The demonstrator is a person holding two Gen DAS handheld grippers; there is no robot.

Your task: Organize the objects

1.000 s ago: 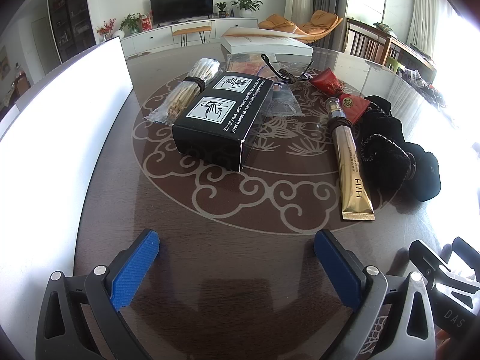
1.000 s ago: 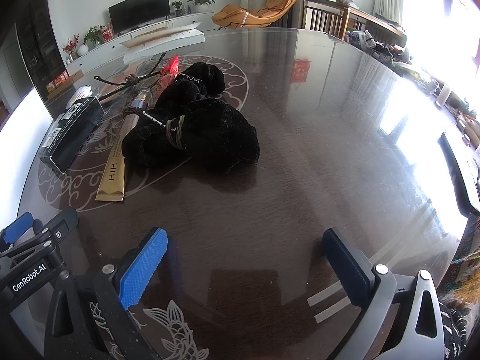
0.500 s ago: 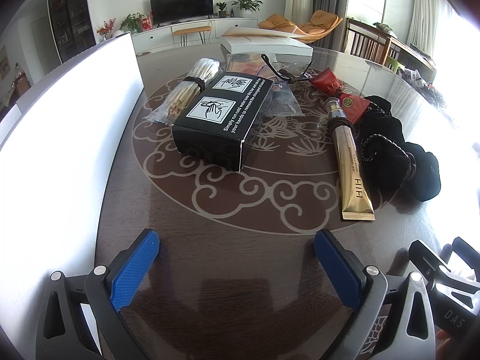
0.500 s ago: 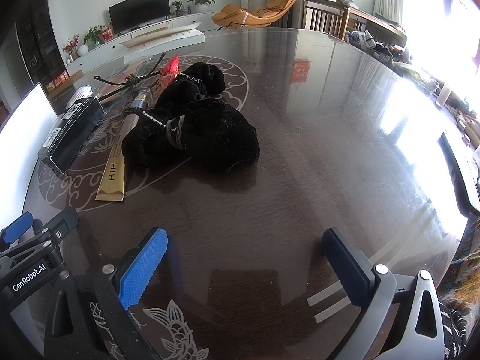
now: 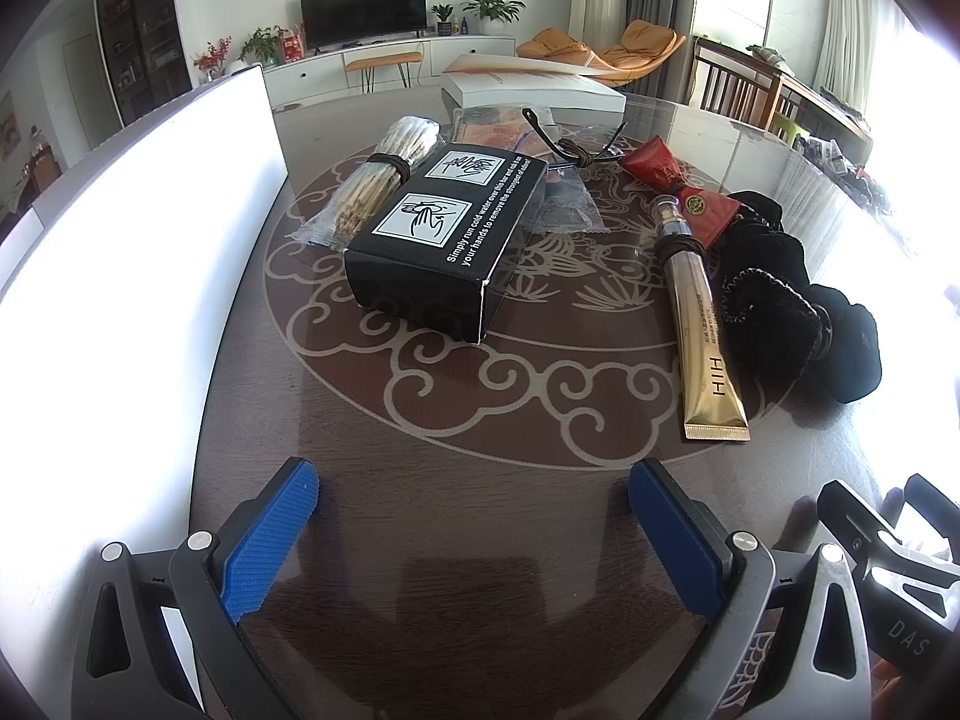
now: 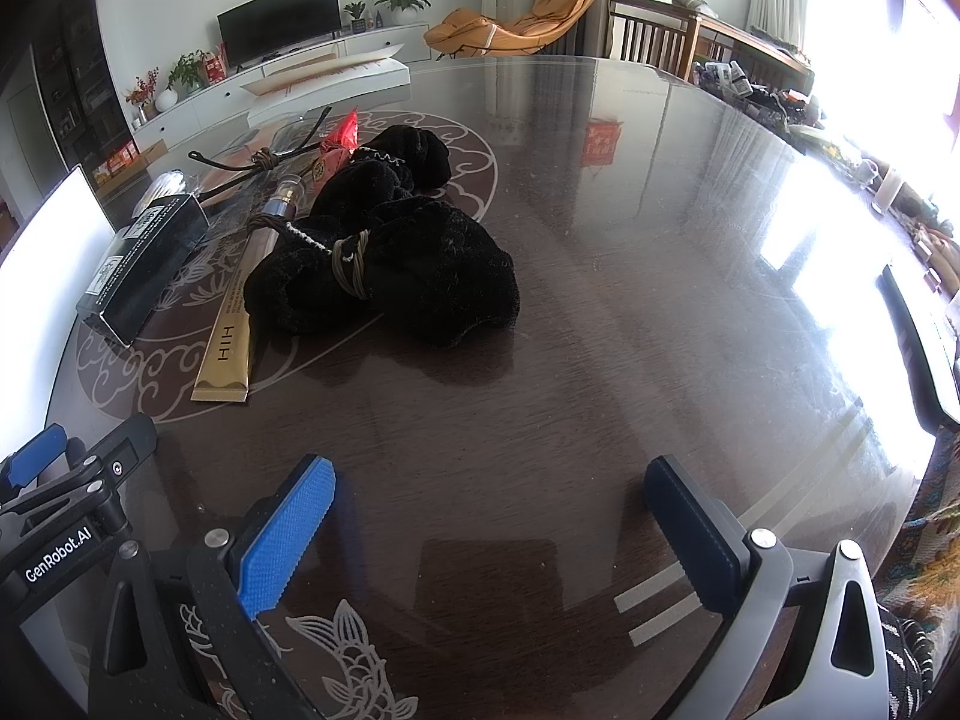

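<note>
A black box [image 5: 444, 234] lies in the middle of the dark round table [image 5: 480, 420]. A wrapped bundle of sticks [image 5: 378, 180] lies to its left. A gold tube [image 5: 705, 324], a red packet [image 5: 678, 180] and black velvet pouches [image 5: 792, 300] lie to its right. My left gripper [image 5: 474, 516] is open and empty, near the front of the table. My right gripper [image 6: 492, 510] is open and empty, short of the black pouches [image 6: 390, 258] and gold tube [image 6: 231, 336]. The black box also shows in the right wrist view [image 6: 144, 264].
A bright white panel [image 5: 120, 276] stands along the table's left side. A white flat box [image 5: 528, 93] lies at the far edge, with a dark cord [image 5: 570, 147] and clear packets in front of it. The right gripper's frame [image 5: 888, 552] shows at lower right.
The white panel at the left has moved further in along the table's left side. Both grippers and the objects have stayed still.
</note>
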